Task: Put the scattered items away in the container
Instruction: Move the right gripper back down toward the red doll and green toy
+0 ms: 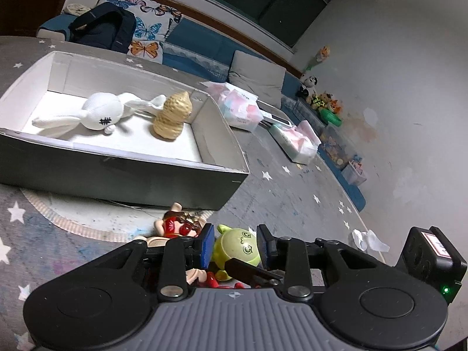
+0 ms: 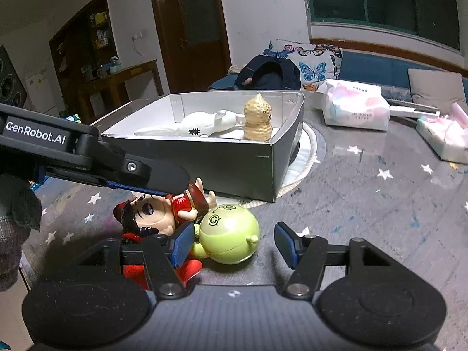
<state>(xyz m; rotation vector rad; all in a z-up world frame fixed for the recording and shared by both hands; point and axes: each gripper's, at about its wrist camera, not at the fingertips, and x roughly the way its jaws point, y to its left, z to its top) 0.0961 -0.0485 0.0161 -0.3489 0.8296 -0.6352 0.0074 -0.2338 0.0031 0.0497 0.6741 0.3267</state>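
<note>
Right gripper (image 2: 234, 244) gapes empty, green round toy (image 2: 229, 234) lying between its jaws, nearer the left pad; left gripper (image 1: 235, 244), also open, hovers over the red-clothed doll (image 2: 158, 216).

A grey floor mat (image 2: 365, 201) printed with white stars is carrying everything. A round pale rug (image 2: 307, 158) is lying on it, and the grey box (image 2: 234, 169) is sitting on that rug. Just before the box, a red-clad doll figure (image 2: 158, 216) and a green round toy (image 2: 231, 234) are lying touching each other. Two tissue packs (image 2: 355, 111) are resting farther off, and what may be crumpled paper (image 1: 369, 239) is lying near the mat's edge.
</note>
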